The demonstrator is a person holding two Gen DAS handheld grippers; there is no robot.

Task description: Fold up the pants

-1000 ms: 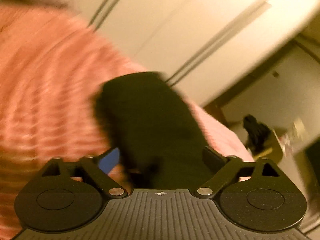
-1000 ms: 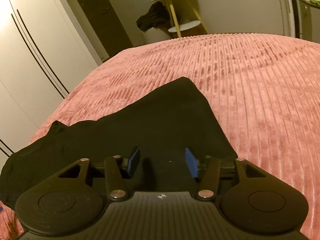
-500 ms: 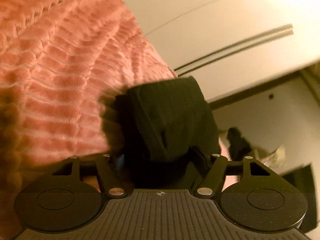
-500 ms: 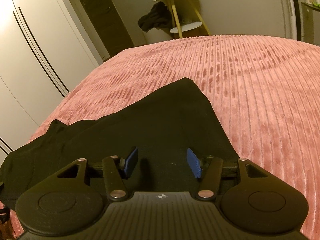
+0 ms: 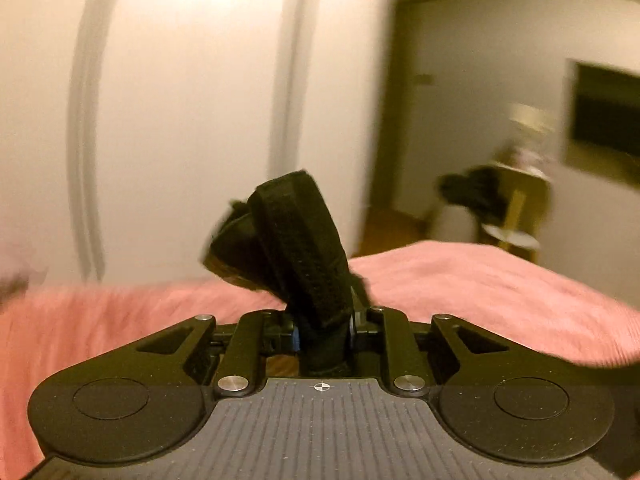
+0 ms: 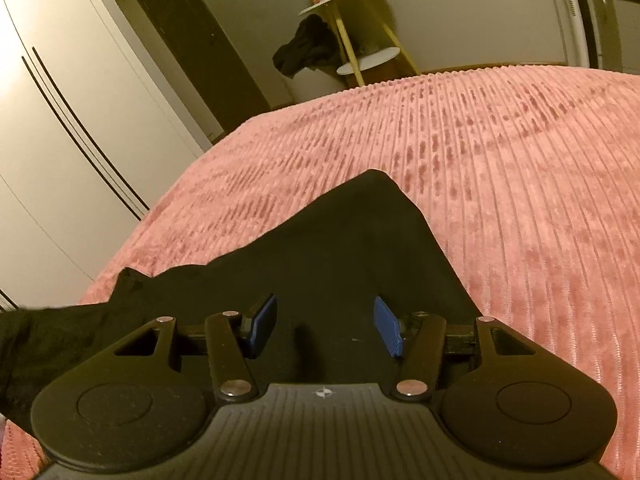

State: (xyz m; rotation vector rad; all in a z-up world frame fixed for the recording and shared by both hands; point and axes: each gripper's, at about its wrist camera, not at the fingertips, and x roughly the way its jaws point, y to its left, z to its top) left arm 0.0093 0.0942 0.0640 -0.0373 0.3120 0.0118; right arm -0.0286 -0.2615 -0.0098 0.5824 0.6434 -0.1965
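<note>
Pants (image 6: 340, 264) cover bedspread (image 6: 500, 168); left hand-held gripper (image 5: 323, 330) closing on waistband, right hand-held gripper (image 6: 325, 326) agape above them.

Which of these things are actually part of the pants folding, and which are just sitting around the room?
Part of the job:
black pants
left gripper, closing on a bunched pants end
right gripper, open above them
pink bedspread

Just around:
yellow side table
dark clothes beside it
white wardrobe

The left hand-held gripper (image 5: 323, 328), wide apart a second ago over the black pants (image 5: 298, 240), is closing its jaws on a bunched fold of them. It has rolled and lifted: the pink bedspread (image 5: 480, 280) that filled its view from 9 o'clock now lies low, and the white wardrobe (image 5: 192, 120) fills 12 o'clock.
</note>
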